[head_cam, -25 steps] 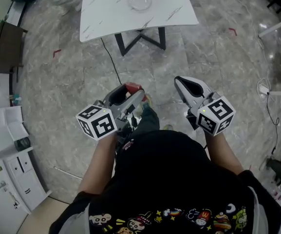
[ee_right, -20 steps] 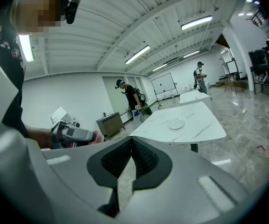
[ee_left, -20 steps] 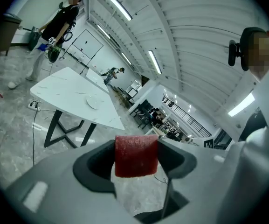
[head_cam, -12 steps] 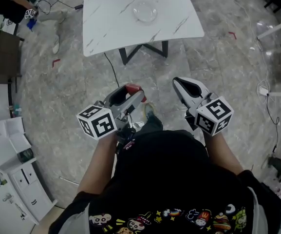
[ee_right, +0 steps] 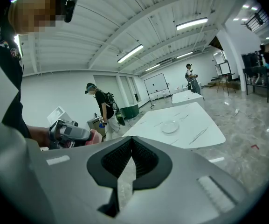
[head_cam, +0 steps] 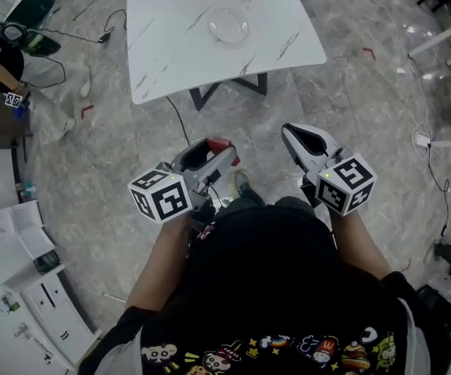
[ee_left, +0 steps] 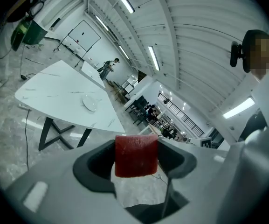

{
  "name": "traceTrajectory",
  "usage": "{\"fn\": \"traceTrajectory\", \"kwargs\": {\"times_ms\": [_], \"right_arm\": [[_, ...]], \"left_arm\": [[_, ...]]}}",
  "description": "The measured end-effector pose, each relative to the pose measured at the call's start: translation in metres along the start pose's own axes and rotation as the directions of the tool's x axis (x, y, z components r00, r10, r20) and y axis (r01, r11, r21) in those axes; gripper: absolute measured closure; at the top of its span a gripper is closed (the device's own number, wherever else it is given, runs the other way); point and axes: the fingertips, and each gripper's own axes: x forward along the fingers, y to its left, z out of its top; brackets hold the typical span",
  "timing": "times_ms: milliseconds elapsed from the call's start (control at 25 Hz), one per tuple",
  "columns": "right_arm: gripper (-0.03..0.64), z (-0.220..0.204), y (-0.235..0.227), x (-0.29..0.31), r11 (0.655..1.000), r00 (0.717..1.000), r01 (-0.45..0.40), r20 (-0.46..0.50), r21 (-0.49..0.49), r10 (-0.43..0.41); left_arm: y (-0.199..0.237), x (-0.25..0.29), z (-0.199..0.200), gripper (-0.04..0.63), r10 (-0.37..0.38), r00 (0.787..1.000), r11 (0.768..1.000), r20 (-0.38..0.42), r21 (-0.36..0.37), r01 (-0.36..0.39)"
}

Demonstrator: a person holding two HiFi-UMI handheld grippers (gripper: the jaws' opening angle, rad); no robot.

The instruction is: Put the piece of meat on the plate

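2 grippers: the left gripper point(head_cam: 209, 150) squeezes 1 red piece of meat point(ee_left: 135, 155); the right gripper point(head_cam: 301, 140) is closed, empty; 1 empty plate point(head_cam: 229, 28) sits at 12 o'clock, well apart, on 1 white table point(head_cam: 170, 45).

The plate point(head_cam: 230, 28) lies on the table point(head_cam: 170, 41), well ahead of the left tongs point(head_cam: 212, 150) gripping the meat point(head_cam: 219, 142).

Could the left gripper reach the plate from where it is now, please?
Probably not yet. The left gripper holds the piece of meat, but the plate sits on the white table well ahead, across open floor. Nothing blocks the way; the person likely needs to step closer.
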Motion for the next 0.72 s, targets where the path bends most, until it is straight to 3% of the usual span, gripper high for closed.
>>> {"fn": "traceTrajectory", "kwargs": {"times_ms": [200, 720], "right_arm": [[0.591, 0.005, -0.007, 0.012, 1.000, 1.000, 0.005, 0.011, -0.001, -0.005], [0.592, 0.006, -0.021, 0.030, 1.000, 1.000, -0.018, 0.007, 0.014, 0.018]], "left_arm": [[0.005, 0.007, 0.014, 0.201, -0.022, 1.000, 1.000, -0.005, 0.014, 0.022], [0.011, 0.017, 0.022, 0.201, 0.004, 1.000, 1.000, -0.009, 0.027, -0.004]]}}
